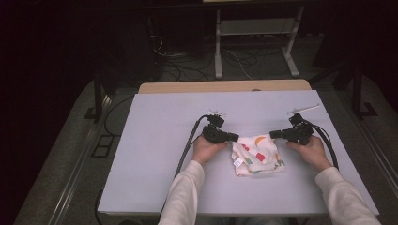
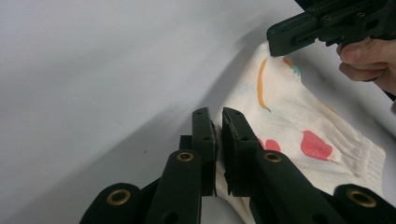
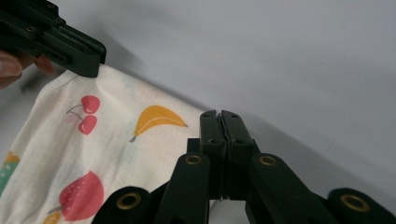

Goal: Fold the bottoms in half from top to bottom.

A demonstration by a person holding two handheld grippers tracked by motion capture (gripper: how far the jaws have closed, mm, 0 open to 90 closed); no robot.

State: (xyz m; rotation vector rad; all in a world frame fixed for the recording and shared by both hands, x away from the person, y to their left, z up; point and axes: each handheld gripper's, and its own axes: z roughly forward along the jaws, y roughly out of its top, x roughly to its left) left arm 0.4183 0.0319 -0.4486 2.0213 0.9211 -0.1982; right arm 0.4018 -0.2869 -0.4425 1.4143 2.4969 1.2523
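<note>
A small white cloth (image 1: 257, 154) printed with fruit lies rumpled on the grey table (image 1: 155, 154), a little right of the middle. My left gripper (image 1: 236, 137) is at the cloth's far left corner, and in the left gripper view its jaws (image 2: 218, 122) are shut on the cloth's edge (image 2: 299, 126). My right gripper (image 1: 273, 135) is at the far right corner. Its jaws (image 3: 220, 122) are pressed together where the cloth (image 3: 116, 140) ends. Each gripper view also shows the other gripper, the right one (image 2: 280, 44) and the left one (image 3: 88, 58), biting its own corner.
A hand and a pale sleeve hold each gripper from the near side, with black cables (image 1: 187, 145) trailing toward the front edge. A wooden strip (image 1: 225, 86) borders the table's far edge. Beyond it are floor cables and the white legs of a stand (image 1: 218, 51).
</note>
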